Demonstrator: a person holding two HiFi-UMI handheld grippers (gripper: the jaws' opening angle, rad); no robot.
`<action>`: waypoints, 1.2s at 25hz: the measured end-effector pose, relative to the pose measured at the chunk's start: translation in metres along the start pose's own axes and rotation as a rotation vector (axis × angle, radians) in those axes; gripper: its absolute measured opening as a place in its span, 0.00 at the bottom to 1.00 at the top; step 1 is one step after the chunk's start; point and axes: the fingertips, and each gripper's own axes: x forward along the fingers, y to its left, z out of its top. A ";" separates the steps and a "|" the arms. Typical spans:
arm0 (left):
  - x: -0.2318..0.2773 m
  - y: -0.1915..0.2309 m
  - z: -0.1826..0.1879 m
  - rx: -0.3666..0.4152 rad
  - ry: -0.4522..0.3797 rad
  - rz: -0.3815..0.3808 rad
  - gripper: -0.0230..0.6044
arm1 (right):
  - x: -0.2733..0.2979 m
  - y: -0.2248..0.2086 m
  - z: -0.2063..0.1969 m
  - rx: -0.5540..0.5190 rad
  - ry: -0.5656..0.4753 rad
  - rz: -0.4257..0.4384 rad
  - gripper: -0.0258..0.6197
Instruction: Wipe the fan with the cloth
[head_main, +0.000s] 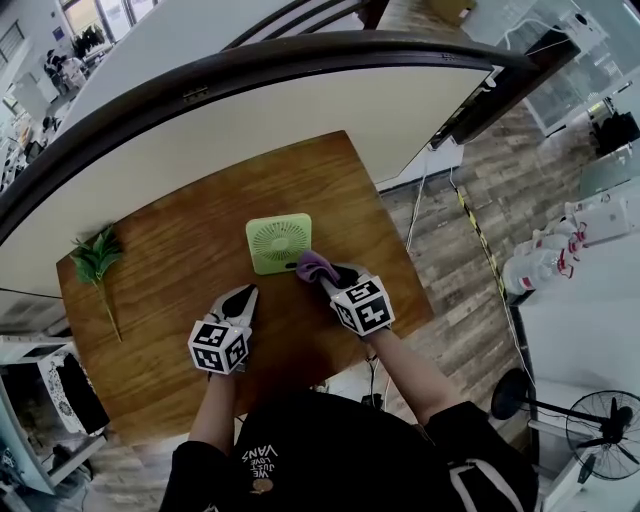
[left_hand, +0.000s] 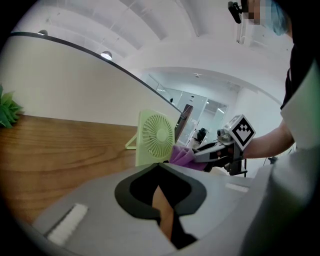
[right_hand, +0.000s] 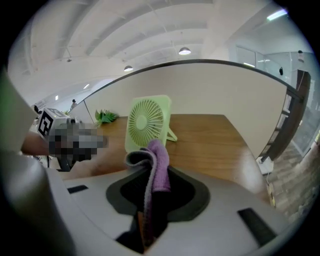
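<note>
So the little green fan (head_main: 279, 242) is standing upright around the middle of the wooden worktop (head_main: 160, 270). The right tool (head_main: 326, 272) is pinching a purple cloth (head_main: 314, 265) that's bunched right up against the fan's lower right corner. The left tool (head_main: 246, 294) has its jaws pressed together on nothing and sits near the fan's front left, not touching it, and a leafy sprig (head_main: 97, 256) lies well off by the worktop's left edge.
</note>
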 end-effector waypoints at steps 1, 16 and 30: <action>0.000 -0.001 0.001 0.001 -0.001 0.001 0.06 | -0.002 -0.002 -0.001 0.006 -0.001 -0.008 0.19; -0.031 -0.035 0.024 0.040 -0.075 0.034 0.06 | -0.067 0.008 0.004 0.142 -0.170 -0.030 0.19; -0.085 -0.113 0.028 0.091 -0.185 0.060 0.05 | -0.161 0.041 -0.004 0.172 -0.369 0.006 0.19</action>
